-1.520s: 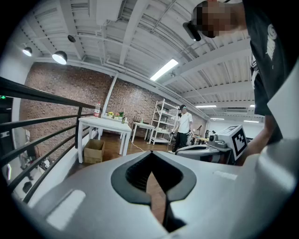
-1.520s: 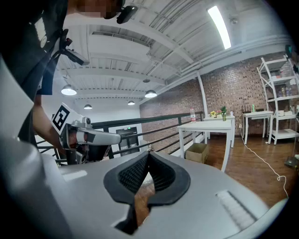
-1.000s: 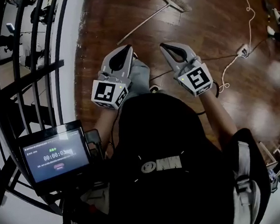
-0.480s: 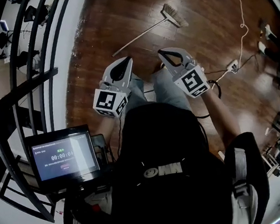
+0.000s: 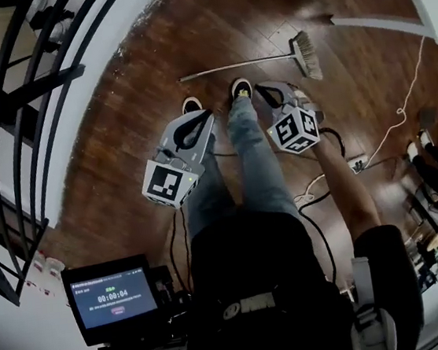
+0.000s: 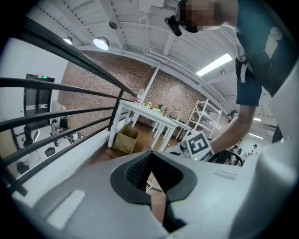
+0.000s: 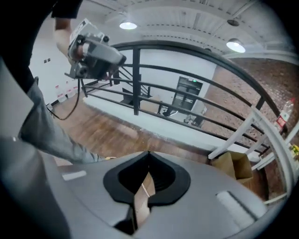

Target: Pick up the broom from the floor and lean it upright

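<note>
Broom (image 5: pixel 245 64) lies flat on the wood floor just beyond the shoes (image 5: pixel 241 89), brush end to their right. Left gripper (image 5: pixel 204 116) & right gripper (image 5: pixel 264 89) hover above the shoes, both w/ jaws pressed together, nothing btwn. Risks: closed jaws just shove or roll the thin handle; a grab near one end lets the broom swing.

- One broom (image 5: pixel 253 64) is lying out front.
- Two grippers are showing: left gripper (image 5: pixel 200 121), right gripper (image 5: pixel 264 92).
- Two shoes (image 5: pixel 241 89) are showing.
- One screen (image 5: pixel 114 298) is glowing.
- One cardboard box (image 7: pixel 233 167) is sitting there.
</note>
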The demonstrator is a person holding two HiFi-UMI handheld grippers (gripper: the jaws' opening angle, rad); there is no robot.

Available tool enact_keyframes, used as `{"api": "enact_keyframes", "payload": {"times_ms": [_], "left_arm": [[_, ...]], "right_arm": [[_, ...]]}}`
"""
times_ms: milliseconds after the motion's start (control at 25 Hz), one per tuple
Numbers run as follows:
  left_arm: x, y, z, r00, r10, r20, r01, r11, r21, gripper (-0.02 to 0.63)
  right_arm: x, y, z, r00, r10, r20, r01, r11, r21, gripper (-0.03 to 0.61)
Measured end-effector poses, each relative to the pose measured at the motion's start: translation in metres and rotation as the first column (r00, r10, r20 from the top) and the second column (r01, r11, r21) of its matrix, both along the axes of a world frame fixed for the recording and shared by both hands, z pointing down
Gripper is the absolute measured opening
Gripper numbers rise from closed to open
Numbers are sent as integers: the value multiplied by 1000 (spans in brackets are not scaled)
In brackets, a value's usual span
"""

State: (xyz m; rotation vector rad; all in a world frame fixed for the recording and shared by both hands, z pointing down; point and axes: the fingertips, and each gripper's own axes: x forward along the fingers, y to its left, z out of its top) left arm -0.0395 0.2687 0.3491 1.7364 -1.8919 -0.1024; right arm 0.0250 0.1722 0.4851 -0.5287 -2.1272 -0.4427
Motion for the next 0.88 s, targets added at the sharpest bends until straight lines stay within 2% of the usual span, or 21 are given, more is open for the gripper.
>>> {"api": "enact_keyframes", "payload": {"times_ms": [40,80,160,320,400,520,640,760,880], "left_arm": [[-8,-2,12,999,-34,-5,34,999,-2,17],[-14,-3,26,998,-65,-19,65,998,-6,17],[-16,0,62,994,-100,-54,98,994,-41,17],[-18,7,164,987,-150,-60,142,981,-130,17],[-24,11,208,983,-177,-56,166,974,-153,17],[-34,11,259,977,-208,-40,200,967,-160,17],[-39,12,308,969,-243,-42,234,960,-155,17],[-32,23,362,964,-257,-73,241,953,-183,17],[-32,31,403,956,-285,-72,269,946,-181,17]], "right_arm": [[-10,-7,32,999,-32,-20,32,999,1,7],[-19,-10,65,997,-59,-46,59,998,-8,43],[-19,-9,131,986,-107,-127,103,994,-36,156],[-6,-12,263,934,-226,-277,236,972,1,252],[-5,-16,314,914,-259,-314,285,958,39,259],[-6,-20,380,906,-247,-343,282,958,55,258],[11,-16,462,871,-280,-404,330,942,59,256],[29,-6,540,819,-366,-442,446,891,88,250],[46,0,600,759,-439,-482,547,830,106,249]]}}
